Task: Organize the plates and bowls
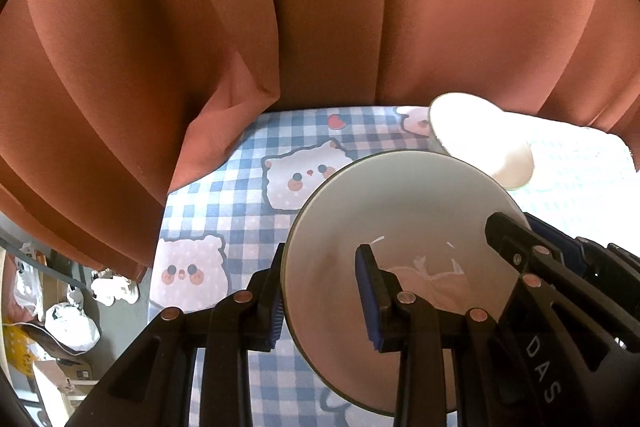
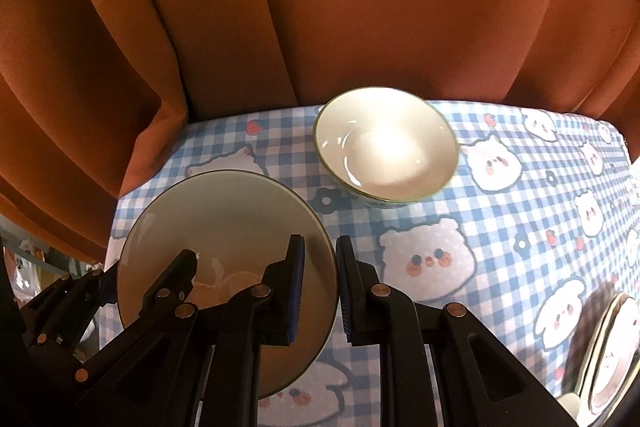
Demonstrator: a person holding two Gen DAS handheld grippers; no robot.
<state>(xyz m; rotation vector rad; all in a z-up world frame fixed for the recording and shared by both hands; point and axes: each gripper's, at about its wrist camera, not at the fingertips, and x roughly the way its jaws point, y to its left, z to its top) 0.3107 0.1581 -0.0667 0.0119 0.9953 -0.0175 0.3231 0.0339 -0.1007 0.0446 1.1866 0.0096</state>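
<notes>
Both clamped on opposite rims, the left hand-held gripper [image 1: 324,291] and right hand-held gripper [image 2: 320,291] carry the plate [image 2: 224,227] above the bench [image 2: 500,211]; uneven lifting could slip it onto the bowl [image 2: 386,143].

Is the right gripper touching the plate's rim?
Touching. In the right wrist view the right gripper has its pads closed on the plate's right rim.

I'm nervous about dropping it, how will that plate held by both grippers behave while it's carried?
The plate looks rigid and glazed, so probably slippery and breakable. The left hand-held gripper and the right hand-held gripper each pinch only its rim, on opposite sides, so it could tilt if one slips.
</notes>
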